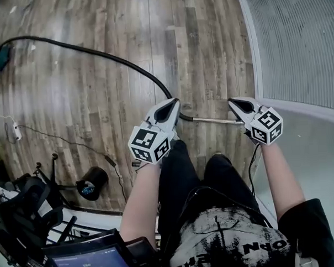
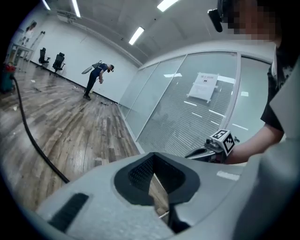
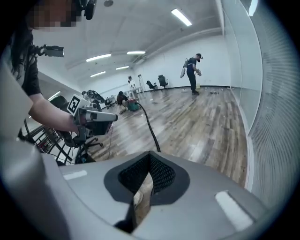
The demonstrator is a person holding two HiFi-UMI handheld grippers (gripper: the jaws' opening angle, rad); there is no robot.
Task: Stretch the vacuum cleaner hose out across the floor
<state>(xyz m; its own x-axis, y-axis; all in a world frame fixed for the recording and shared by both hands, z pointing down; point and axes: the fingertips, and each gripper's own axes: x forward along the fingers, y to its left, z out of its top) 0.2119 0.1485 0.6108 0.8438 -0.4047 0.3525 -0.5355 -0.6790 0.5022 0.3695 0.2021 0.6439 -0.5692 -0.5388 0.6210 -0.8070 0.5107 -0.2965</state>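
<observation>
Hose [image 1: 97,53], black, lies on the wooden floor [image 1: 207,40]; it curves from the upper left of the head view toward the person's feet, where a metal tube [image 1: 210,120] carries on to the right. Left gripper [image 1: 173,105] and right gripper [image 1: 236,104] hang in the air above that joint; each has its jaws pressed together with nothing between them, and neither touches the hose. Each gripper's cube bears black-and-white square markers. A tablet [image 1: 87,263] at the lower left reads 00:00:30; the paper notice [image 2: 204,87] on the glass wall [image 2: 164,112] is too small to read.
</observation>
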